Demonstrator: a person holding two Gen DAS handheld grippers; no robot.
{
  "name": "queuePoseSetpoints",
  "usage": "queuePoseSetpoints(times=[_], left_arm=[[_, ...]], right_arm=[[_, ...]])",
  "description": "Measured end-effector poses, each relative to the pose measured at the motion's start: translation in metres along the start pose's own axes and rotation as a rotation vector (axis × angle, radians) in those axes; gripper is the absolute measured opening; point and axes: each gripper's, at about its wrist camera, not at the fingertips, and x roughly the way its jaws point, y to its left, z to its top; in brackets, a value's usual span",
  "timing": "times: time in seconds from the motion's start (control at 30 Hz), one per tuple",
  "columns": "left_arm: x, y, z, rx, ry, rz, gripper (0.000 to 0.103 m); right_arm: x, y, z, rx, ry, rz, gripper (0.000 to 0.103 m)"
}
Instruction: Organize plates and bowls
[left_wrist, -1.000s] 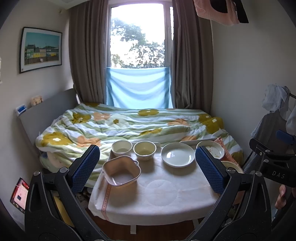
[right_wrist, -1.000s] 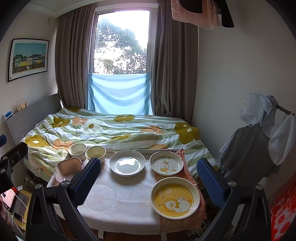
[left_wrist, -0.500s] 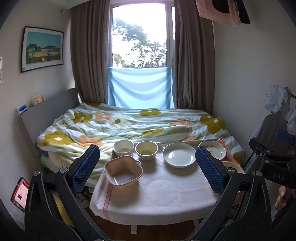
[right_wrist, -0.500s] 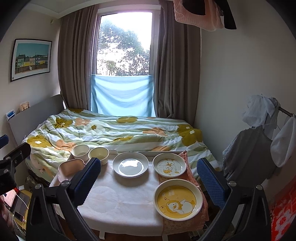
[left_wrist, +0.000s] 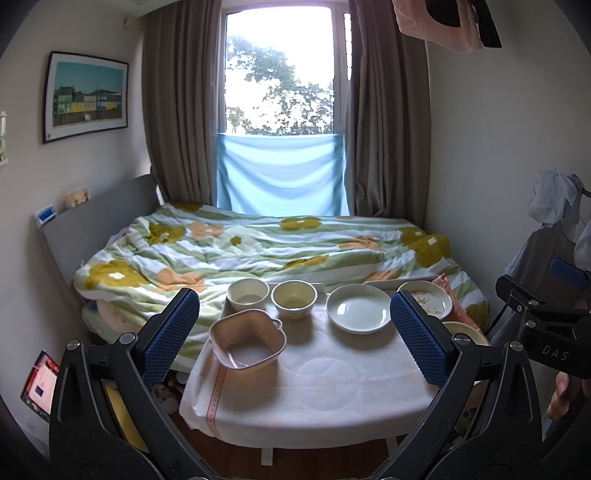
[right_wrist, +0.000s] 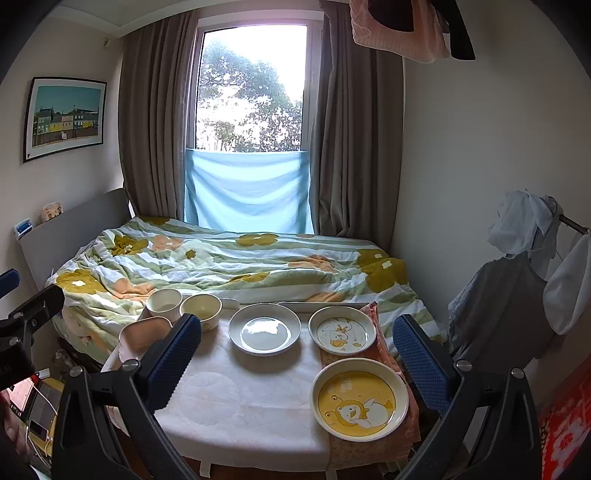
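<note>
Your left gripper (left_wrist: 295, 338) is held level in front of the cloth-covered surface (left_wrist: 332, 384), its blue fingers (left_wrist: 170, 334) spread wide with nothing between them, framing most of the dishes. Your right gripper (right_wrist: 295, 360) hangs in much the same pose further to the right, its fingers (right_wrist: 421, 363) also spread wide and empty, well short of any dish. In the left wrist view, the pink square bowl (left_wrist: 246, 346) sits at about 9 o'clock on the surface, with the white bowl (left_wrist: 247, 294) and the yellow bowl (left_wrist: 294, 298) side by side just behind it near the bed (left_wrist: 258, 251). The plain white plate (left_wrist: 358, 308) lies at roughly 1 o'clock from centre. In the right wrist view, the small duck plate (right_wrist: 342, 335) sits just beside the white plate at 2 o'clock, and the large yellow duck plate (right_wrist: 360, 402) lies at 4 o'clock; both rest on an orange cloth (right_wrist: 384, 343) along the right edge. The other gripper shows at the edge of each view.
</note>
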Motion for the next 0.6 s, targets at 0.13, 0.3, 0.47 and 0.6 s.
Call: queuePoseSetpoints(times=[0.13,0.3,0.47,0.6], left_arm=[[0.0002,0.0003,-0.0002,0.001,0.001,0.0,0.103],[0.0004,0.0005,-0.0004,0.0,0.001,-0.001,0.103],[0.0004,0.0001,-0.0009,0.001,0.0,0.0,0.103],[0.0005,0.0,-0.0011,0.001,0.001,0.0,0.103]], right_arm=[[-0.0001,0.0015,-0.0002,0.004,0.001,-0.002,0.103],[-0.0002,0.0012,-0.0005,0.003,0.0,-0.001,0.103],[0.0001,0.0016,0.0001,0.004,-0.001,-0.002,0.103],[0.0002,0.0003,0.0001,0.005,0.0,-0.001,0.103]])
